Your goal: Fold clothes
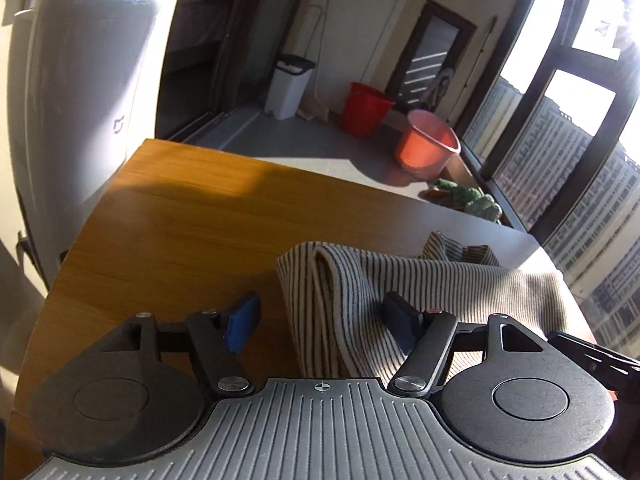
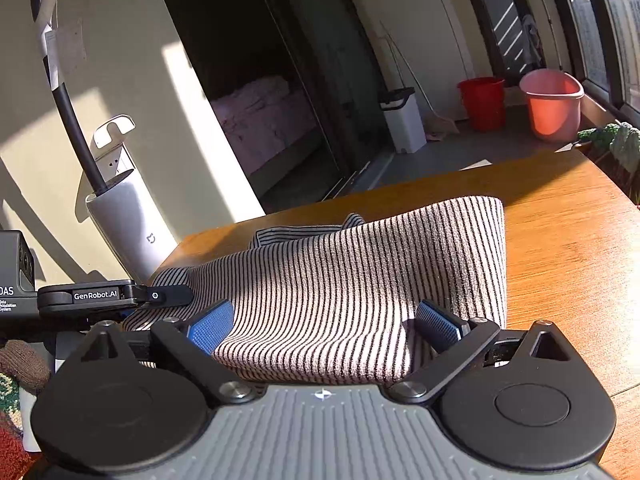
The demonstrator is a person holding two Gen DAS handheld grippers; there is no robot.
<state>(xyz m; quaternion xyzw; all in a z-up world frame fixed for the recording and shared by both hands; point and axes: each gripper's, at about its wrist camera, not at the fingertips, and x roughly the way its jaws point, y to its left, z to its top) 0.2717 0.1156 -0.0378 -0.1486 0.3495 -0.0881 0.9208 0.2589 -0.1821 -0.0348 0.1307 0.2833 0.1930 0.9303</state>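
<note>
A striped black-and-cream garment (image 1: 480, 280) lies folded on the wooden table (image 1: 180, 220), with its rounded fold edge toward the left. My left gripper (image 1: 322, 320) is open. Its left blue pad (image 1: 242, 322) hovers over bare wood, and its right pad (image 1: 402, 320) sits above the cloth, so the fold edge lies between them. In the right wrist view the same garment (image 2: 360, 272) spreads across the table (image 2: 560, 240). My right gripper (image 2: 325, 328) stands wide open over the near hem, cloth between the pads, not pinched.
A white upright appliance (image 1: 80, 80) stands at the table's far left corner. A red bucket (image 1: 364, 110), a pink bucket (image 1: 426, 148), a white bin (image 1: 288, 84) and green plants (image 1: 472, 200) sit on the floor beyond. A knitted sleeve (image 2: 20, 360) shows lower left.
</note>
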